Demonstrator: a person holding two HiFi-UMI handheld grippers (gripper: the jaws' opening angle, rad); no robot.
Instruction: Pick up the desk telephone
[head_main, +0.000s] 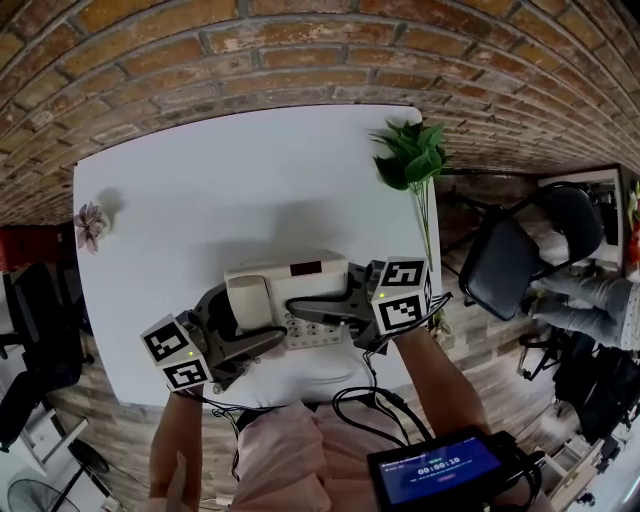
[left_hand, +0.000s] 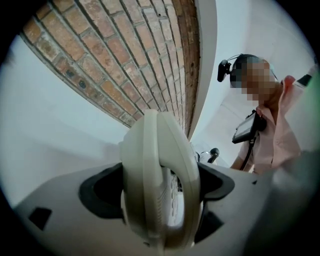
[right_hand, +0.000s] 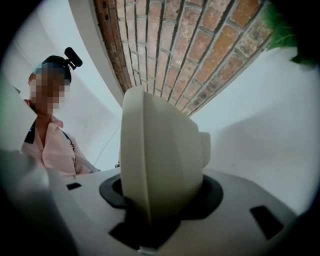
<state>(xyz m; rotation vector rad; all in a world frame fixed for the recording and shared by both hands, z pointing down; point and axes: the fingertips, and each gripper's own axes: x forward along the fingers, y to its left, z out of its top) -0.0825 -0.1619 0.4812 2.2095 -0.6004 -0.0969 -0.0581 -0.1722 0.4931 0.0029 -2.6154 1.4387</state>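
Observation:
A cream desk telephone (head_main: 285, 290) with a dark display sits near the front edge of the white table (head_main: 200, 200). My left gripper (head_main: 243, 328) comes in from the lower left and is shut on the telephone's handset end. In the left gripper view the handset (left_hand: 160, 165) fills the gap between the black pads (left_hand: 100, 192). My right gripper (head_main: 322, 312) reaches in from the right and is shut on the telephone's other side. In the right gripper view the telephone's rounded cream edge (right_hand: 160, 155) stands upright between the pads (right_hand: 212, 195).
A green leafy plant (head_main: 410, 155) stands at the table's right edge and a small pink flower (head_main: 90, 225) at its left edge. A black chair (head_main: 510, 255) is off to the right. A brick wall (head_main: 320, 50) runs behind the table. Cables (head_main: 365, 400) hang by the person's front.

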